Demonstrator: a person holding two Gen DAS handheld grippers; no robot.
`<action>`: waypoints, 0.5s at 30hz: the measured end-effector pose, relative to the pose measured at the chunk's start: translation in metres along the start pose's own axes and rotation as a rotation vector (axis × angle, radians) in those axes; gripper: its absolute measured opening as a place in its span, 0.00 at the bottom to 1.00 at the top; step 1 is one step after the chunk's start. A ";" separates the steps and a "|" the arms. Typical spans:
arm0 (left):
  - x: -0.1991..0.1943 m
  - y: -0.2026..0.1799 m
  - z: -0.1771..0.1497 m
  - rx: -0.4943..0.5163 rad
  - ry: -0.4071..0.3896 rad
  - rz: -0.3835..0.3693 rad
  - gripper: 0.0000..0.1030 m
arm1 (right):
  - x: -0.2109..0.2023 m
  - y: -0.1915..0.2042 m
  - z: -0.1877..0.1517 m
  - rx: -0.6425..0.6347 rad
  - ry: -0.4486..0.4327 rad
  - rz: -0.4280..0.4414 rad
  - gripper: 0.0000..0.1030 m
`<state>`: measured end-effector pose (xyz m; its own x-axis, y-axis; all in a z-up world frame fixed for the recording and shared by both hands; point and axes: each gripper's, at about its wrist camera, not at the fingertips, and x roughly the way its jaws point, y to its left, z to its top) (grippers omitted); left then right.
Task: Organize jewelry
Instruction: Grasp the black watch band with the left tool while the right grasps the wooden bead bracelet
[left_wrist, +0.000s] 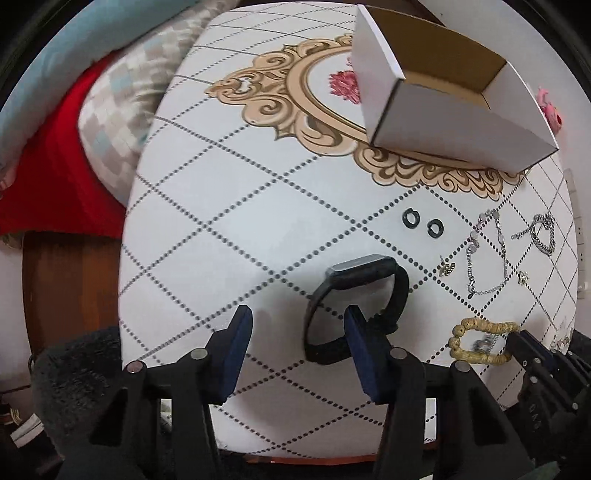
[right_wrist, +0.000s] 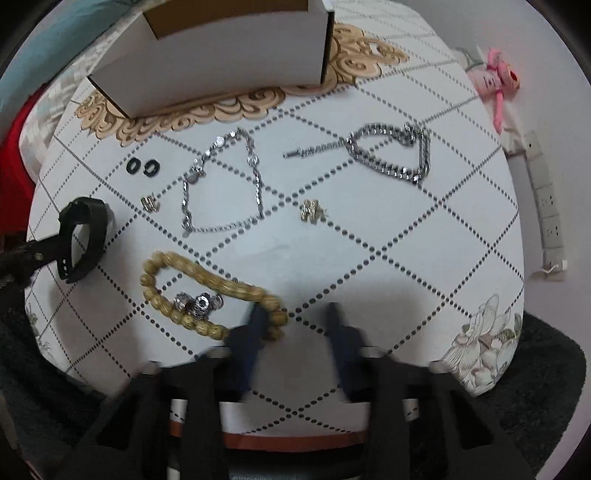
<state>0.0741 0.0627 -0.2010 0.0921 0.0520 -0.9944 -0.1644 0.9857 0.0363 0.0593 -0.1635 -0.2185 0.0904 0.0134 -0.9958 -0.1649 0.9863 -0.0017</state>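
A black smartwatch (left_wrist: 356, 291) lies on the white patterned table (left_wrist: 221, 221); my left gripper (left_wrist: 297, 325) is open, its right finger inside the strap loop. The watch also shows in the right wrist view (right_wrist: 83, 236). My right gripper (right_wrist: 295, 314) is open, its left finger touching a wooden bead bracelet (right_wrist: 207, 291) that rings a silver charm (right_wrist: 199, 302). Farther off lie a thin silver necklace (right_wrist: 221, 184), a chunky silver chain (right_wrist: 391, 155), two black rings (right_wrist: 144, 166) and two small gold earrings (right_wrist: 312, 212). An open white cardboard box (right_wrist: 221, 62) stands at the back.
Pillows and a red cloth (left_wrist: 55, 177) lie left of the table. A pink toy (right_wrist: 498, 81) and a white power strip (right_wrist: 546, 206) are by the wall at right. Dark fuzzy fabric (right_wrist: 546, 369) lies around the table's near edge.
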 end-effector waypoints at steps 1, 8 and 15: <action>0.002 -0.001 0.000 0.003 0.003 0.003 0.41 | 0.000 -0.002 -0.001 0.010 0.000 0.012 0.10; 0.012 -0.003 -0.005 -0.019 -0.004 -0.025 0.17 | 0.000 -0.002 -0.001 0.014 0.017 0.034 0.10; 0.016 -0.007 -0.008 0.012 -0.045 -0.028 0.02 | 0.001 -0.007 0.024 -0.011 0.022 0.013 0.10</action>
<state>0.0688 0.0556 -0.2176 0.1403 0.0315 -0.9896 -0.1494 0.9887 0.0103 0.0843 -0.1669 -0.2168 0.0661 0.0224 -0.9976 -0.1763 0.9843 0.0104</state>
